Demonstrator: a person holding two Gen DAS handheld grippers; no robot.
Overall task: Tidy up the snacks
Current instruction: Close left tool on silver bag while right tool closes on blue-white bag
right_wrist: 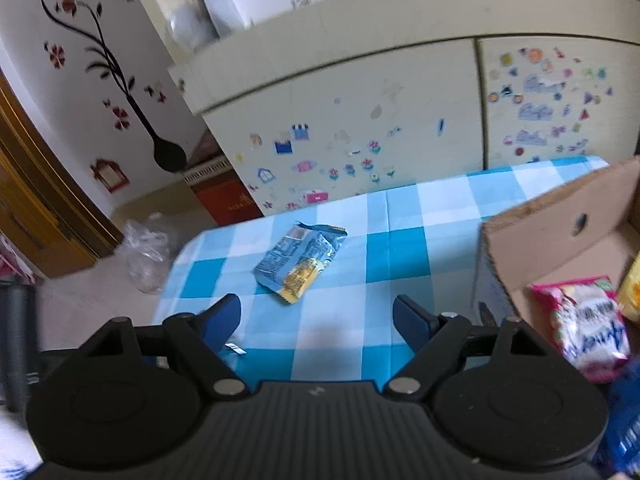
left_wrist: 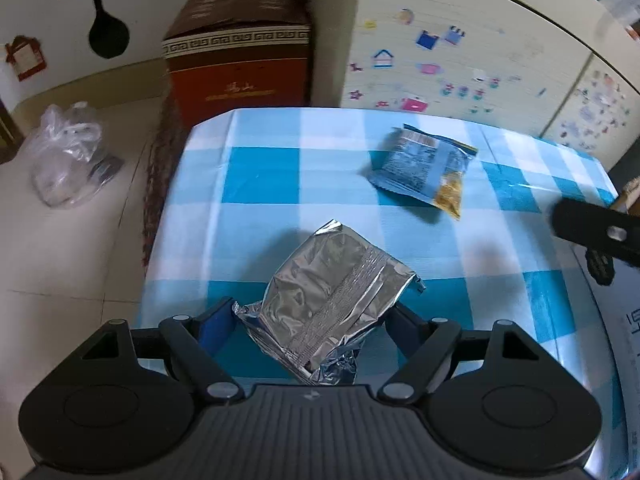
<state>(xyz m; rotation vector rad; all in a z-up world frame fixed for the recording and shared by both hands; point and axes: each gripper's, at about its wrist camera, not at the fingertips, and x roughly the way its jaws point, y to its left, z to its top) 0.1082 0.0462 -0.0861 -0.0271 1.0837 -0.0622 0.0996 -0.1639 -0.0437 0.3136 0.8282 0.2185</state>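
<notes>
A: Left wrist view, L to R: left gripper (left_wrist: pixel 308 316) clamps a crinkly silver foil packet (left_wrist: pixel 328 304) over the checked tablecloth (left_wrist: pixel 260 176); blue snack packet (left_wrist: pixel 424 168) lies flat farther back.

B: Risk?

A: Foil's slick, pinched near one end, so it could slip out or tear.

B: Right side?

A: Right gripper (right_wrist: pixel 316 320) wide, empty, near the blue snack packet; cardboard box (right_wrist: pixel 560 216) w/ pink bag (right_wrist: pixel 588 328) far right.

Blue packet (right_wrist: pixel 624 432) blurred and cut off at right edge.
</notes>
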